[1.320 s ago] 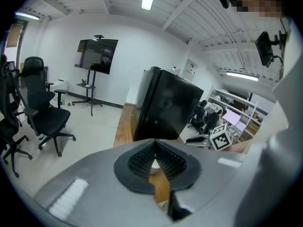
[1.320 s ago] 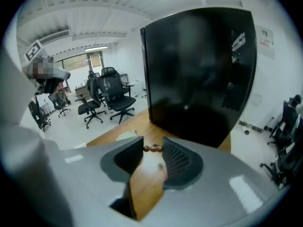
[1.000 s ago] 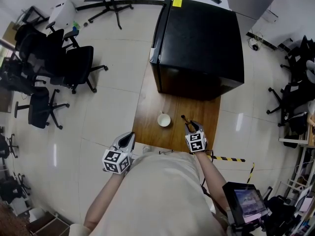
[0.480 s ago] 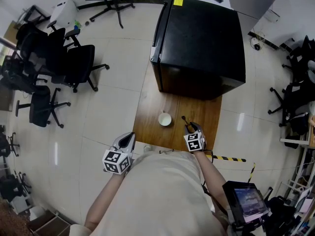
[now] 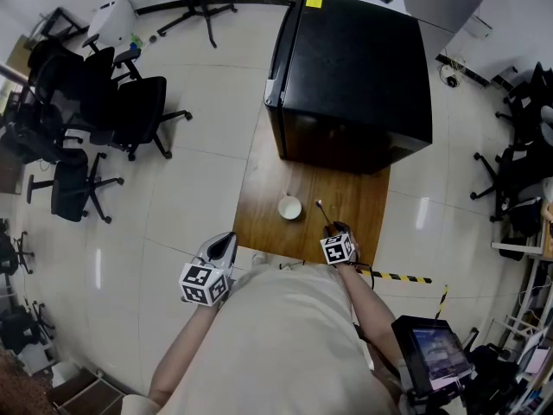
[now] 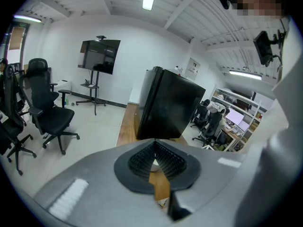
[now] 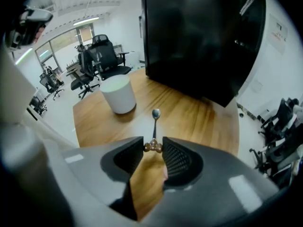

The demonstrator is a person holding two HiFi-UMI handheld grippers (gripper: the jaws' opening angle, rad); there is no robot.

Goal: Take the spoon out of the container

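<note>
Your right gripper (image 7: 153, 144) is pinching the spoon (image 7: 155, 123) by the beaded brown end of its handle, one pad on each side. The spoon points away from you, its bowl out ahead of the gripper and low over the wooden worktop (image 7: 199, 117). Whether the bowl touches the wood cannot be told. The spoon is out of the white cup (image 7: 119, 94), which stands upright on the worktop, near the spoon's bowl and to its left without touching it. In the head view the spoon (image 5: 323, 213) lies just right of the cup (image 5: 289, 207), in front of the black fridge (image 5: 354, 67). Your left gripper (image 6: 155, 143) has its pads pressed together at the tips with nothing between them. It hangs off the worktop's near left corner, over the floor.
</note>
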